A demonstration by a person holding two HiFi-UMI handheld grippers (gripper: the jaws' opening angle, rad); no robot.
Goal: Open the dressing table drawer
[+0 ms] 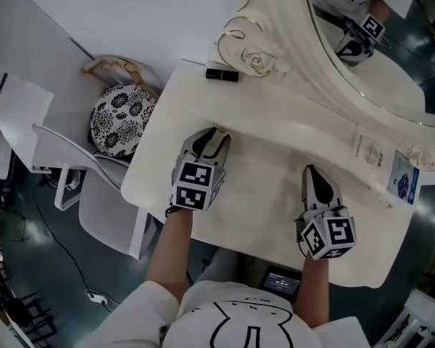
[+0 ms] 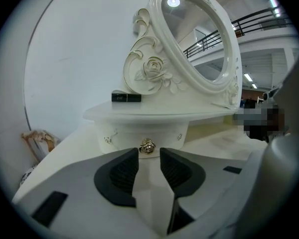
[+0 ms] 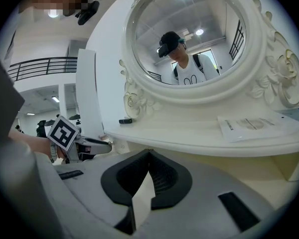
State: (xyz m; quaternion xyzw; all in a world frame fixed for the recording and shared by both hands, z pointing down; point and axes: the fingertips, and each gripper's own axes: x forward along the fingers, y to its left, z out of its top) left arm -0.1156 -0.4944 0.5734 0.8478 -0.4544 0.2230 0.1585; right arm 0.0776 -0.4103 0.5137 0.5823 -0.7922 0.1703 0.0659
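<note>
Drawer (image 2: 120,133): small, cream, set under the raised shelf of the dressing table (image 1: 268,187), front flush and shut, with a gold rose-shaped knob (image 2: 147,146) at its middle. My left gripper (image 2: 149,156): low over the tabletop, pointing straight at that front; jaws parted to a moderate gap with nothing gripped. The knob sits just beyond the two tips and in line with the gap, and the ribbed pads (image 2: 123,172) are clear of it. My right gripper (image 3: 148,154): beside the left over the same tabletop and well to the right of the drawer, tips closed together on nothing. It faces the shelf edge below the oval mirror (image 3: 189,39). On the shelf: one black tube (image 2: 126,97) above the drawer, beside the carved rose of the mirror frame, and one printed leaflet (image 3: 254,124) further right. Beside the table, at the left: stool with a black-and-white floral cushion (image 1: 121,119).
</note>
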